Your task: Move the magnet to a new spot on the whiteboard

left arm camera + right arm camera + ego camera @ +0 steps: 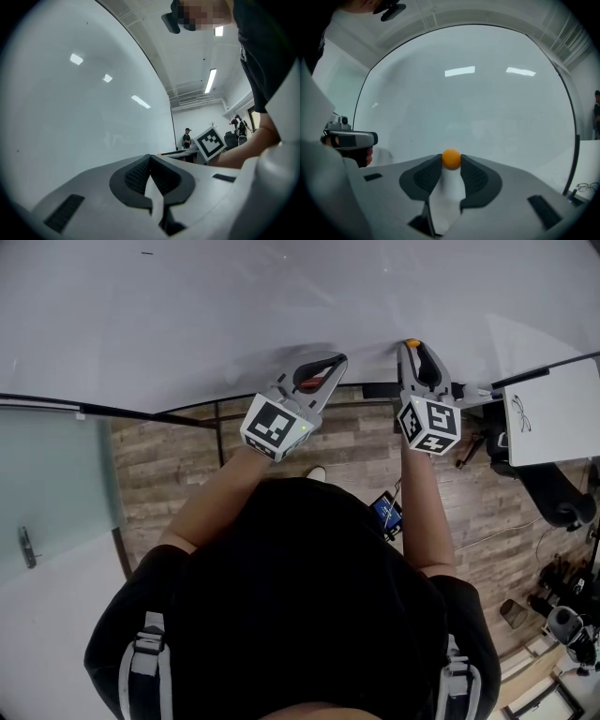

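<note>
A small orange magnet (pixel 451 158) sits between the tips of my right gripper (pixel 451 161), whose pads press it from both sides right at the whiteboard (pixel 478 103). In the head view the magnet (pixel 412 342) shows as an orange dot at the right gripper's (pixel 413 351) tip, against the lower part of the whiteboard (pixel 187 315). My left gripper (pixel 328 367) is held to its left, close to the board, with its tips together and nothing between them. In its own view the left gripper (pixel 150 158) points along the whiteboard (pixel 70 117).
A frosted glass panel (pixel 47 474) stands at the left. A white table (pixel 553 413) with glasses on it and a black chair (pixel 553 493) are at the right. Wood floor (pixel 178 465) lies below the board. People (pixel 187 138) stand at the room's far end.
</note>
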{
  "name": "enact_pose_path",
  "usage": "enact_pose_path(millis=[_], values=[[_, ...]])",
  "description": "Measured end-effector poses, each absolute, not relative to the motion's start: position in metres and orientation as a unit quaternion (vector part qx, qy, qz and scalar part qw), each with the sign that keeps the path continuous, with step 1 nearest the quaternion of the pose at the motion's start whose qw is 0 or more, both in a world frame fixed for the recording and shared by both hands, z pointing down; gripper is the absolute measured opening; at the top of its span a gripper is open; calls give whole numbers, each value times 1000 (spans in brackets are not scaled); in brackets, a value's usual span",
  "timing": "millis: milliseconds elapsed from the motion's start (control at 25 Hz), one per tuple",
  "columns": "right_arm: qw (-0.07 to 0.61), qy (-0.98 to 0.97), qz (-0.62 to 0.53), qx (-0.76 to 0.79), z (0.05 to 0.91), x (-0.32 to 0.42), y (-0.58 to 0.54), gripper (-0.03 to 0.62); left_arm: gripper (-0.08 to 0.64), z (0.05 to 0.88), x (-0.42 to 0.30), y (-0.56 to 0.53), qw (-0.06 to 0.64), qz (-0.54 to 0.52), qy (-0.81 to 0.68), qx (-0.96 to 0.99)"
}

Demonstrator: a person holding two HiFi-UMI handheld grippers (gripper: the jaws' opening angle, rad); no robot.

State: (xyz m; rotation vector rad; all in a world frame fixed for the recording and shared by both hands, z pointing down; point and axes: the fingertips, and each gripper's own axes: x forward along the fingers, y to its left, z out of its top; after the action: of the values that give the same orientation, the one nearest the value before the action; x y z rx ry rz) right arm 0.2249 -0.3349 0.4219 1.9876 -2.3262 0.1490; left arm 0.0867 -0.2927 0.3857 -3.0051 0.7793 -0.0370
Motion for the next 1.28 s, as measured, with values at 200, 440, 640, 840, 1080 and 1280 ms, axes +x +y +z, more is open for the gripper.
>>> enact_pose_path(millis=[200,440,640,840,1080,1280], values=[[33,-760,52,647,420,221,-334,126,3,384,81,-293,12,-3,251,-968],[29,-761,45,647,414,223,-327,149,3,382,79,-290,9,0,253,-967],[19,-778,26,627,396,213,-311,145,3,382,76,-287,7,-3,249,-969],[27,-821,9,570,379,176,-285,120,4,373,66,-280,11,-3,236,-972],[2,-852,-12,523,357,148,-249,35,3,357,56,-260,16,-3,218,-976],[-29,-876,-13,482,331,118,-225,0,3,339,39,-245,5,16,213,-977]])
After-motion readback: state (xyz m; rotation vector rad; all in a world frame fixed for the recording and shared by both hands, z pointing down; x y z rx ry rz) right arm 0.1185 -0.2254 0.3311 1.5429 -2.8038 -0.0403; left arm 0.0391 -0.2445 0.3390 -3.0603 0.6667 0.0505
